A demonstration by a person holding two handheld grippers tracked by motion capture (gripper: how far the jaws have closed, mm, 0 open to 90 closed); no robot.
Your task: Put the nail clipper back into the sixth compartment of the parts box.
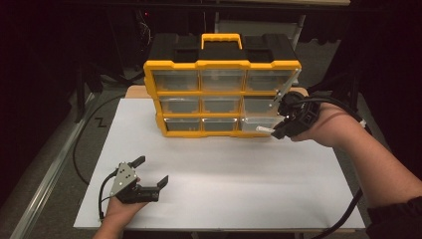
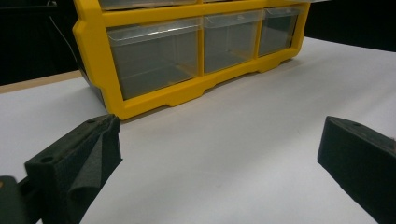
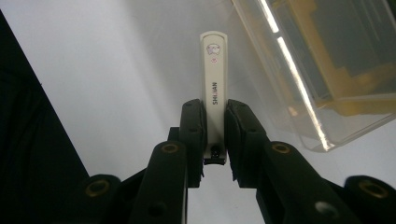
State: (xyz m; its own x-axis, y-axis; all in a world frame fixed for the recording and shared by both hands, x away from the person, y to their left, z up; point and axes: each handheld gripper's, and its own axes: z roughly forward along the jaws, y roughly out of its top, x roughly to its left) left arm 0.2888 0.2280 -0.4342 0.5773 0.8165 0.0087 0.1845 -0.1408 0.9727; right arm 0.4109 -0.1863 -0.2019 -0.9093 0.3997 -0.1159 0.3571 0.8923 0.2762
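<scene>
The right gripper point(image 3: 214, 135) clamps a slim white nail clipper point(image 3: 213, 88) by its lower end; the printed handle projects beyond the jaws at centre frame in the right gripper view. In the high view this gripper point(image 1: 276, 130) sits at the right of the frame, against the lower right corner of the yellow drawer organizer point(image 1: 222, 97), with the clipper point(image 1: 263, 129) just in front of the bottom-right clear drawer point(image 1: 259, 122). That drawer appears pulled out.

The left gripper point(image 1: 152, 172) rests on the white table point(image 1: 224, 184) at lower left, jaws spread wide and holding nothing.

Step in hand, judged: carrying the clipper at the open drawer. The next move calls for keeping the grip firm and clearing the drawer's rim.
</scene>
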